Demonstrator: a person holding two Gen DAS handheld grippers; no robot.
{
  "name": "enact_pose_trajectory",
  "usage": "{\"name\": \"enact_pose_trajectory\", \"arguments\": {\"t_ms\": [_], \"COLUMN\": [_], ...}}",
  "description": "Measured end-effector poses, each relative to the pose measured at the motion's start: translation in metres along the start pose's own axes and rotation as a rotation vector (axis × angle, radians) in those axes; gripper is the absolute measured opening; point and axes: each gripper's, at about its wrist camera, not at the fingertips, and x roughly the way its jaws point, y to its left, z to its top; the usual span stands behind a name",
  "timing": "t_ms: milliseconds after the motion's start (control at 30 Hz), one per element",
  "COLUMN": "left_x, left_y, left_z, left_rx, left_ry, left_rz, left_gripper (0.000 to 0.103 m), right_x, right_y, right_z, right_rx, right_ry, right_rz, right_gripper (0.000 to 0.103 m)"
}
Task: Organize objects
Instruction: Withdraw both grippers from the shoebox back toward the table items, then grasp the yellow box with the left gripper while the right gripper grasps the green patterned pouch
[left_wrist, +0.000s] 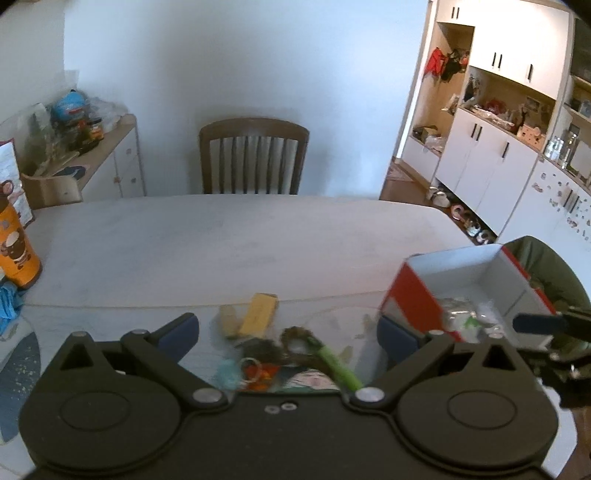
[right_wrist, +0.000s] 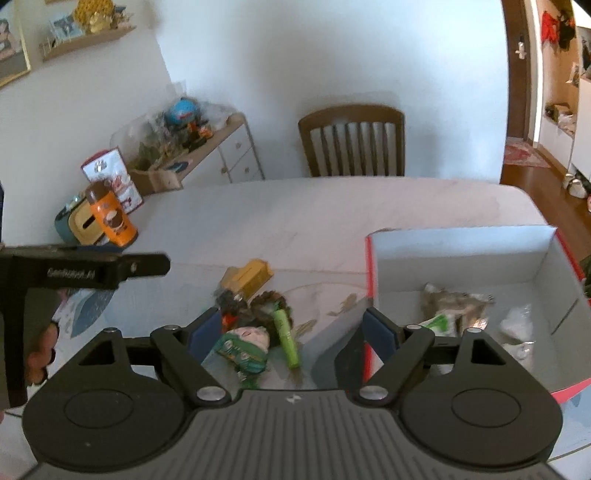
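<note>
Loose clutter (right_wrist: 255, 321) heaped on the table (right_wrist: 295, 221) beside the red-sided box (right_wrist: 461, 254), awaiting sorting; left gripper (left_wrist: 288, 332) and right gripper (right_wrist: 291, 328) both wide, empty, poised above the heap.

Small items ahead of the grippers, box to their right

Just ahead of the left gripper (left_wrist: 286, 334), a heap of small items lies on the table (left_wrist: 236, 236): a flat packet (left_wrist: 258, 314) farthest out, a marker pen (left_wrist: 338, 363) nearer and to the right, a key ring (left_wrist: 251, 367) nearest. The open box (left_wrist: 476, 273) stands on the table right of the heap, with crumpled wrappers (left_wrist: 467, 319) inside. The right gripper (right_wrist: 291, 330) hangs over the heap, its right finger at the box's near left corner. A drink bottle (right_wrist: 110, 216) stands far left on the table, and a chair (right_wrist: 352, 142) sits behind the table's far edge.
</note>
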Motion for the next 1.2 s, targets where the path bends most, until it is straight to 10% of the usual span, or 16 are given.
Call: {"name": "enact_pose_trajectory", "arguments": {"t_ms": [500, 1200], "left_x": [0.078, 0.183], "left_y": [0.062, 0.028], "left_z": [0.001, -0.006], "left_rx": [-0.01, 0.191], "left_ry": [0.087, 0.19], "left_rz": [-0.011, -0.044], "left_gripper": [0.102, 0.088], "right_x": [0.066, 0.137], "right_y": [0.048, 0.062], "right_z": [-0.022, -0.049], "right_rx": [-0.101, -0.149], "right_ry": [0.142, 0.238], "right_rz": [-0.026, -0.045], "right_gripper": [0.083, 0.083]}}
